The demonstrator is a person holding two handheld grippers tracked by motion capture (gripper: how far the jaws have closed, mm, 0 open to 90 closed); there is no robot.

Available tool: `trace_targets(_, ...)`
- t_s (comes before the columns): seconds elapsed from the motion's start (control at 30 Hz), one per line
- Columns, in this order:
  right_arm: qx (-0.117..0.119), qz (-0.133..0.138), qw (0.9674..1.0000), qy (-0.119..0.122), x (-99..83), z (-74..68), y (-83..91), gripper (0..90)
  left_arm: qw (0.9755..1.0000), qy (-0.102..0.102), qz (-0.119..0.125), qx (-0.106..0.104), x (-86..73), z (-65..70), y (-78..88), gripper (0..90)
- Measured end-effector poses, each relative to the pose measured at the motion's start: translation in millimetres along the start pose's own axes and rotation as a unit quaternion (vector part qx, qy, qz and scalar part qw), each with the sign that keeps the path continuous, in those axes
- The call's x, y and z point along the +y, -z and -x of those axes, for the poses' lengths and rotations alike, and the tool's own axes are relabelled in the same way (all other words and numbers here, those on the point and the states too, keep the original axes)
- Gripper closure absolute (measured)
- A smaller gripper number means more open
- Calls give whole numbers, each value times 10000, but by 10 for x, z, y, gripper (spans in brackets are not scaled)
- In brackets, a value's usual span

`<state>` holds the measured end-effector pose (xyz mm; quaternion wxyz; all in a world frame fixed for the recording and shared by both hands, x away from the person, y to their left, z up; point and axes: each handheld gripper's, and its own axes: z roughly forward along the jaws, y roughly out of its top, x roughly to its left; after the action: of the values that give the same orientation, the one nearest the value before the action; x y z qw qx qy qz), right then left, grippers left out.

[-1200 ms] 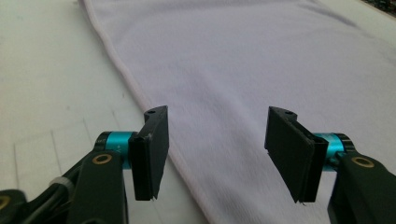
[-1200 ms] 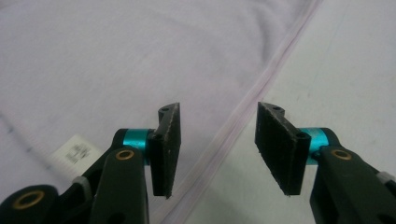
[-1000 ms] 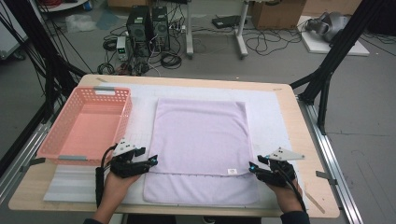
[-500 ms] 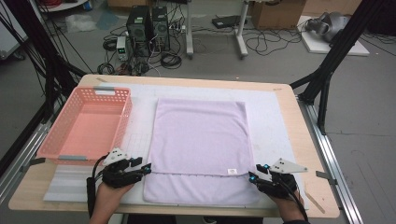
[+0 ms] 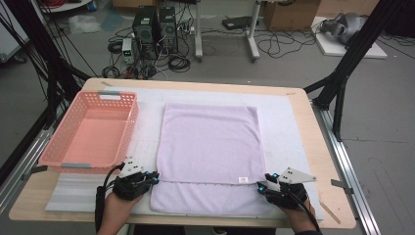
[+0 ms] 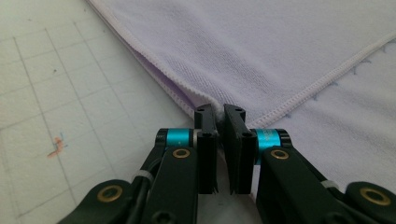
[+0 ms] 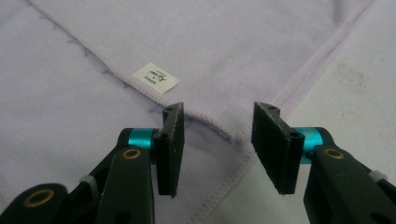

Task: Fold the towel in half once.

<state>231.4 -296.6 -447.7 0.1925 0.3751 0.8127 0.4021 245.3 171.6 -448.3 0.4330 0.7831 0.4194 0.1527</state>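
Left gripper (image 6: 219, 122) has just been closing and now pinches the towel (image 5: 210, 142) fold's corner (right gripper (image 7: 218, 122) gapes, straddling its corner), so right pinch comes next.

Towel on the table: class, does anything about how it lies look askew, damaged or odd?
Nothing stands out. The lilac towel lies flat and square on the white mat, folded so the upper layer stops short of the near edge. Its hems look whole. The pink basket sits beside it.
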Motion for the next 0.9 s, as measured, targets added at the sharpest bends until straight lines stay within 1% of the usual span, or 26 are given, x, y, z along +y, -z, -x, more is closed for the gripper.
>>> trace_targets(0.03,-38,0,10000,59,-4,-6,-14,570,10000,3,41,-19,4,-2,8,844)
trace_targets(0.1,-36,-105,9999,102,-7,-14,-49,589,10000,-6,70,-41,8,-7,24,844)
trace_targets(0.13,-81,-110,9998,151,-3,-22,-51,599,9999,12,108,-67,6,-12,26,843)
trace_targets(0.17,-79,-74,9998,161,1,-32,-46,608,9999,-1,105,-104,5,-20,32,843)
trace_targets(0.2,-74,-13,9998,174,5,-30,-47,614,9999,6,125,-97,3,-24,35,842)
trace_targets(0.27,-64,-13,9998,163,11,-30,-55,621,9998,-1,168,-117,2,-28,38,835)
trace_targets(0.33,-53,-73,9998,157,15,-32,-68,629,9997,26,207,-90,3,-37,40,793)
trace_targets(0.37,-57,-65,9998,168,16,-28,-69,635,9997,84,233,-74,2,-43,38,764)
trace_targets(0.43,-60,-54,9999,135,16,-20,-71,639,9996,100,237,-64,-1,-58,41,747)
trace_targets(0.57,-47,-76,9999,107,16,-22,-73,639,9998,110,154,-53,-12,-59,15,769)
trace_targets(0.7,-32,-77,9999,108,16,-20,-73,636,9999,-9,115,12,-4,-24,-1,834)
trace_targets(0.73,-31,-77,9999,103,16,-21,-74,636,9999,-71,101,21,0,-21,0,861)
trace_targets(0.8,-30,-70,9999,114,16,-16,-74,638,9999,-67,150,45,8,-7,-3,869)
trace_targets(0.83,-31,-69,9999,108,16,-16,-74,650,9998,-87,171,63,13,-3,4,872)
trace_targets(0.87,-65,-71,9999,108,17,-13,-75,695,9997,-81,209,41,18,-1,13,873)
trace_targets(0.9,-127,-92,9999,59,19,-17,-74,740,9996,-69,263,36,23,-2,25,874)
